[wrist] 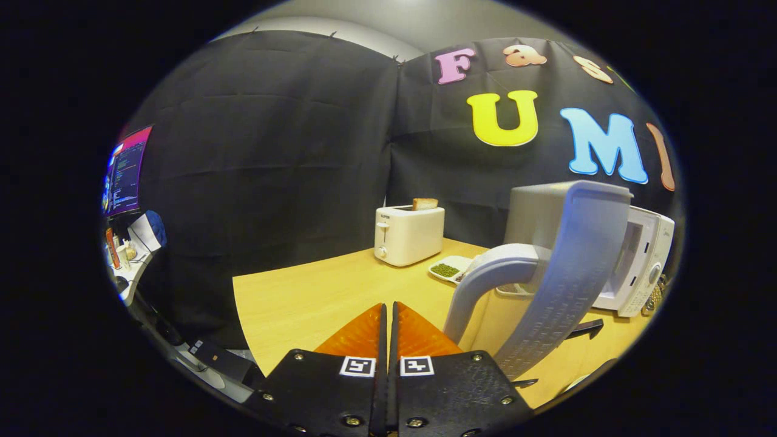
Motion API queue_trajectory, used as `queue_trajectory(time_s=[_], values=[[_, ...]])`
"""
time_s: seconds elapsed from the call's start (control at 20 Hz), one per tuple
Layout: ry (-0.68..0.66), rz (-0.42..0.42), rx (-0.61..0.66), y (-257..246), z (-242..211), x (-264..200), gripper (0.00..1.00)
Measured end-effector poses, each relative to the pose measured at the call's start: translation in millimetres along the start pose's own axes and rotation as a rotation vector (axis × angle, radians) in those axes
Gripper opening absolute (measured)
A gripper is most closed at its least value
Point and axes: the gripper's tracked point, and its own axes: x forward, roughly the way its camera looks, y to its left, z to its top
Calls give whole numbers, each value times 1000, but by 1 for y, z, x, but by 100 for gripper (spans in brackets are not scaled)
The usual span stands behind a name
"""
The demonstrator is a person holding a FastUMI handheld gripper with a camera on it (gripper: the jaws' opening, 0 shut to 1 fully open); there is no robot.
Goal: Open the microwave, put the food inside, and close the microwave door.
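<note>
There we saw the wooden table, then the microwave with its door swung open, then the toaster holding a slice. The dish of food lay between toaster and door. Our gripper had its fingers together, holding nothing.

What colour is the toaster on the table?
White, or cream; the toaster shows in the gripper view, beyond the shut fingers.

Counter layout with the microwave door swung open

On the counter, the toaster stands at the back with a bread slice in its slot. Right of it lies a food tray, just left of the microwave, whose open door juts forward, right of the closed jaws of the gripper. A monitor sits far left, off the counter.
</note>
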Motion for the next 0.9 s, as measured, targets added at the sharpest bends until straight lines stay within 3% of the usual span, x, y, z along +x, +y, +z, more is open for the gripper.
queue_trajectory(time_s=[0.5, 0.9], values=[[17, -261, -20, -146, -6, -31, 1], [-18, -430, -15, -245, 10, -27, 1]])
